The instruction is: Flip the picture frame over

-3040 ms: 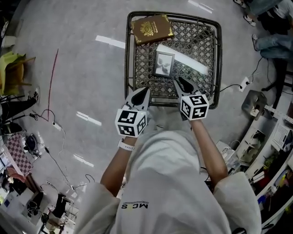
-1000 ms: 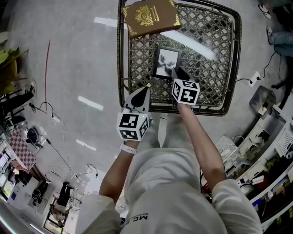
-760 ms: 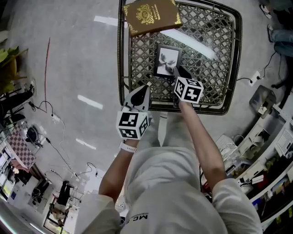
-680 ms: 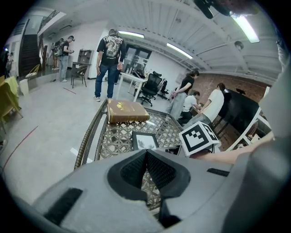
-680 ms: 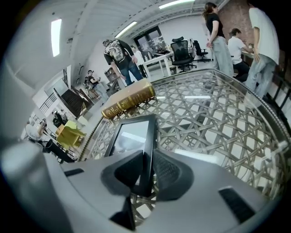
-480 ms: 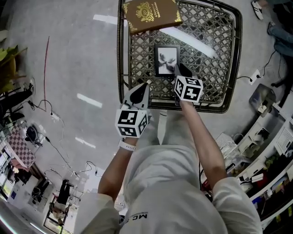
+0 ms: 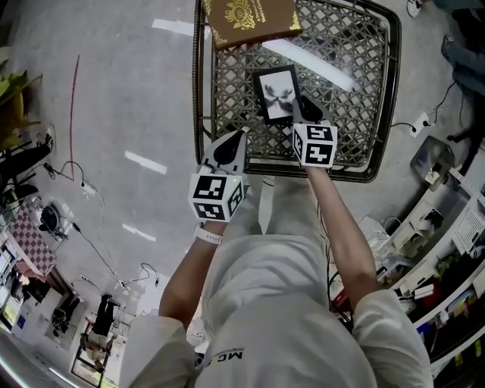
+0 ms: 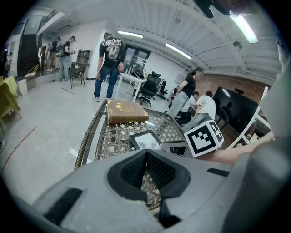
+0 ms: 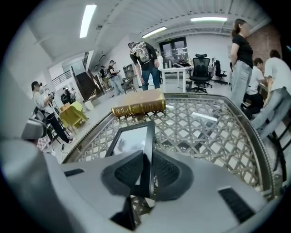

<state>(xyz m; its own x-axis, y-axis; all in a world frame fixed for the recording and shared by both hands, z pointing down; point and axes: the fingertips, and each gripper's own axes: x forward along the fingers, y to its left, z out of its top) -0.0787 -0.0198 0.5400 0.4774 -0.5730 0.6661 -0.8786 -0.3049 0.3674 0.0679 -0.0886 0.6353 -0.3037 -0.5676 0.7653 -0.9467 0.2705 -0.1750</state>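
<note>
the left claw (image 7: 236,140) is shut tight with nothing in it, just by the near rim of the wire table (image 7: 198,91). the right claw (image 7: 297,102) has just been closing and now pinches an edge of the picture frame (image 7: 276,91), which is picture side up in the middle of the table. a brown book (image 7: 250,17) lies at the far end.

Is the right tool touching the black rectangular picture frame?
Touching. The right gripper view shows the right tool, its jaws just closed, clamping the black rectangular picture frame by its edge, one pad on each face.
</note>
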